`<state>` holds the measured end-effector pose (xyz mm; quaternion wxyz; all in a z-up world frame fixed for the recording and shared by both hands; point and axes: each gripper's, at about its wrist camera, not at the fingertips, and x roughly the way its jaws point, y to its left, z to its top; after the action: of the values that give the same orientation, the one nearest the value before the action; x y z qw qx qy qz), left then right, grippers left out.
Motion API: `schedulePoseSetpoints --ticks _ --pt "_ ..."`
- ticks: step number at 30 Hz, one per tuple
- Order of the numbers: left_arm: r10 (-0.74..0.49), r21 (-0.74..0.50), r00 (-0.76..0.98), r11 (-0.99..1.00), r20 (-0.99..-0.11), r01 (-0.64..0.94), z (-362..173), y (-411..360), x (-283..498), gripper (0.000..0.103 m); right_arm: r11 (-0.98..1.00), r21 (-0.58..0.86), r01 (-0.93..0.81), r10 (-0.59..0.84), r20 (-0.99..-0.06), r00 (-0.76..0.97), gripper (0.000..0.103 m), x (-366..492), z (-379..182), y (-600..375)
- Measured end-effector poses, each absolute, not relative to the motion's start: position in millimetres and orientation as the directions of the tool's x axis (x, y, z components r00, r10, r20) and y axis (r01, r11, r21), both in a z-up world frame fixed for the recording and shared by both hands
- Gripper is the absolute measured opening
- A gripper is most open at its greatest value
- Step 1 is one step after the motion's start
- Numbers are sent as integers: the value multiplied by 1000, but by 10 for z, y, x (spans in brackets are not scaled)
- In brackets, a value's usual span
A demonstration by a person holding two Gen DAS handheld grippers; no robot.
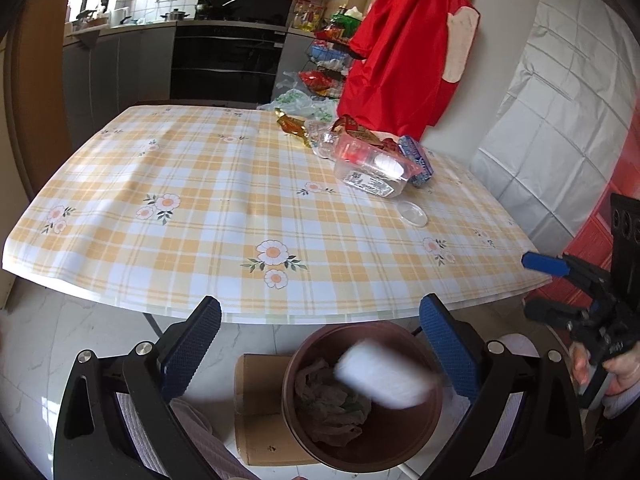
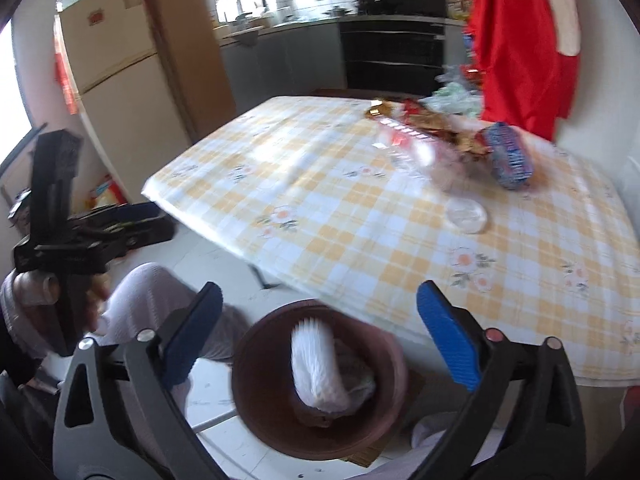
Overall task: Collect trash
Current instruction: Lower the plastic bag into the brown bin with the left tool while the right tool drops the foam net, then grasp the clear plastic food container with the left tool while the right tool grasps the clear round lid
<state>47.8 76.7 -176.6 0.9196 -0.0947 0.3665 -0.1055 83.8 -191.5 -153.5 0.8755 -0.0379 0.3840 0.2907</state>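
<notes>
Bin [image 2: 320,380] sits on the floor right below both cams, round brown plastic tub w/ crumpled brownish paper already in the bottom. White ribbed wrapper thing [image 2: 316,368] is blurred over the mouth of it, prob mid-drop, touching neither pad afaict. Right hand-held gripper [image 2: 320,338] is spread wide, nothing between the blue textured pads. Left hand-held gripper [image 1: 320,350] same deal, released, jaws apart, empty, hanging just above the bin too.

So progress imo: a couple of pieces binned, most of it still to go. Flat piece of cardboard [image 1: 256,408] under the bin, glossy marble-look floor tiles.

Further out on the desk [image 1: 200,184] (yellow/white check oilcloth w/ daisies, smooth, a bit wavy): small clear round lid [image 1: 413,213] on its own, then the pile at the far right corner. Clear rigid plastic tray [image 1: 372,164] w/ a label, blue crinkly packet [image 1: 416,156] just beside it, gold/red foil wrappers [image 1: 296,126] behind. All still needs collecting. Red garment [image 1: 404,40] hangs past the desk, not trash I'd guess.
</notes>
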Motion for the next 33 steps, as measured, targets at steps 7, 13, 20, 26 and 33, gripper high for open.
schedulePoseSetpoints --ticks 7,13,20,26,33 --pt "-260 -228 717 963 -647 144 -1780 721 488 97 882 150 -446 413 -700 582 97 966 -1565 -2119" --pt "-265 -233 714 962 -648 145 -1811 718 528 97 905 154 -395 378 -718 585 97 1064 -1681 -2236" --pt "-272 -238 701 960 -660 148 -1864 692 640 97 926 111 -361 321 -737 595 97 1249 -1811 -2348" --pt "-267 -227 692 962 -671 151 -1905 633 866 97 933 114 -342 315 -719 620 97 1618 -1922 -2505" --pt "-258 -212 681 965 -685 152 -1881 509 1351 97 929 89 -359 301 -747 593 96 2354 -2282 -2492"
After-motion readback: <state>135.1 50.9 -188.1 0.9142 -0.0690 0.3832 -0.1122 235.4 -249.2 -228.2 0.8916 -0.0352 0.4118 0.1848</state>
